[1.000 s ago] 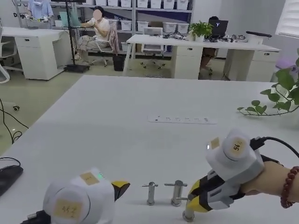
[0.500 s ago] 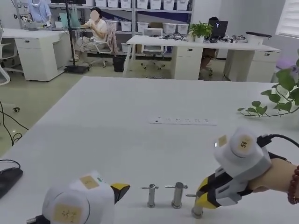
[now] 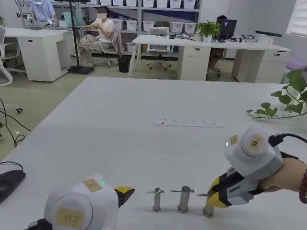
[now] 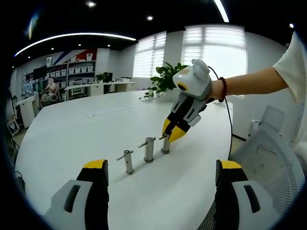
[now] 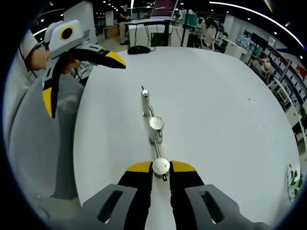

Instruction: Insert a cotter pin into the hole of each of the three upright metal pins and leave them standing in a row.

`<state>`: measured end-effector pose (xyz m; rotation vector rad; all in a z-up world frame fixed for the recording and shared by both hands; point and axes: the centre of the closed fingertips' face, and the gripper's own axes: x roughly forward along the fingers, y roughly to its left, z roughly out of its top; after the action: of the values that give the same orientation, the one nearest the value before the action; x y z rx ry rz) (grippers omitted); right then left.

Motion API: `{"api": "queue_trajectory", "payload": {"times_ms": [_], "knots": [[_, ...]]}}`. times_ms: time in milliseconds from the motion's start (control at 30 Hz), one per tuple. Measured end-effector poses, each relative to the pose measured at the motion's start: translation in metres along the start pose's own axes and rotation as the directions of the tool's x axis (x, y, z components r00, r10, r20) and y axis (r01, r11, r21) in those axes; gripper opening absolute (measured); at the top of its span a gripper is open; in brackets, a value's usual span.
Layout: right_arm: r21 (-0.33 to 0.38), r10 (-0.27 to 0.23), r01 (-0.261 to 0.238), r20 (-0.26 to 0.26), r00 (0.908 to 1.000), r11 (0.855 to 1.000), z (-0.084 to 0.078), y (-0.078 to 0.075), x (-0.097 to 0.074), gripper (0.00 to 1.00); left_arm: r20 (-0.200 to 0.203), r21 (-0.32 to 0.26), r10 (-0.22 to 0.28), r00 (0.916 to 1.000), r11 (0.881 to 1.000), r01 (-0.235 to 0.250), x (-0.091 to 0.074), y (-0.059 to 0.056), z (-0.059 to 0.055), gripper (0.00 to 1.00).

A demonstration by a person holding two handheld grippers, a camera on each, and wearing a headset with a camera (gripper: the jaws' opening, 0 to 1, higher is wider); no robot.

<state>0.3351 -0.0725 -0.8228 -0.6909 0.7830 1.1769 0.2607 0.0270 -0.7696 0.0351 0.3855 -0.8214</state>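
Metal pins (image 3: 183, 200) are stood in a row on the white worktop (image 3: 144, 143). The rightmost pin (image 5: 160, 166) is gripped by the right tongs (image 3: 214, 197), and the left tongs (image 4: 162, 165) are held wide open, near left.

- Open-plan office with a laboratory character, seen across a large white worktable (image 3: 120, 124) that bears a flat power strip (image 3: 189, 123)
- White desks (image 3: 211, 45) with drawer units stand in rows on a pale floor, with wheeled office chairs (image 3: 160, 50) drawn up to them
- A person (image 3: 103, 31) sits at one desk; a laptop (image 3: 226, 26) stands open on another
- Shelving (image 3: 158, 5) along the back wall carries rows of white storage bins
- A potted plant (image 3: 207, 29) and a trailing vine (image 3: 288, 96) serve as decoration
- Tall windows with blinds (image 4: 216, 48) and recessed ceiling lights (image 4: 91, 4) light the room
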Motion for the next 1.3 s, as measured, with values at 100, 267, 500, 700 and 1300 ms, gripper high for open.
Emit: {"api": "queue_trajectory", "payload": {"times_ms": [100,267,500,700,1300], "knots": [[-0.004,0.004,-0.004,-0.004,1.0000,1.000,-0.001,-0.002,0.000,0.14,0.000,-0.002,0.001,1.0000,1.000,-0.001,0.000,0.000,0.000,0.92],[-0.004,0.000,0.000,-0.006,1.0000,1.000,-0.002,-0.007,0.000,0.14,-0.003,0.000,0.002,1.0000,1.000,-0.002,0.000,0.001,-0.001,0.92],[-0.009,0.007,-0.007,-0.002,1.0000,1.000,-0.002,-0.008,0.001,0.14,-0.003,-0.004,0.002,1.0000,1.000,-0.002,-0.001,0.001,-0.001,0.92],[-0.001,0.021,-0.021,0.005,0.9998,1.000,-0.002,-0.010,0.000,0.14,-0.004,-0.004,0.002,1.0000,1.000,-0.002,-0.001,0.001,-0.001,0.92],[0.060,0.045,-0.048,0.041,0.9981,0.997,-0.003,-0.008,0.005,0.20,-0.013,-0.002,0.013,0.9998,1.000,-0.013,-0.002,0.004,-0.003,0.92]]}}
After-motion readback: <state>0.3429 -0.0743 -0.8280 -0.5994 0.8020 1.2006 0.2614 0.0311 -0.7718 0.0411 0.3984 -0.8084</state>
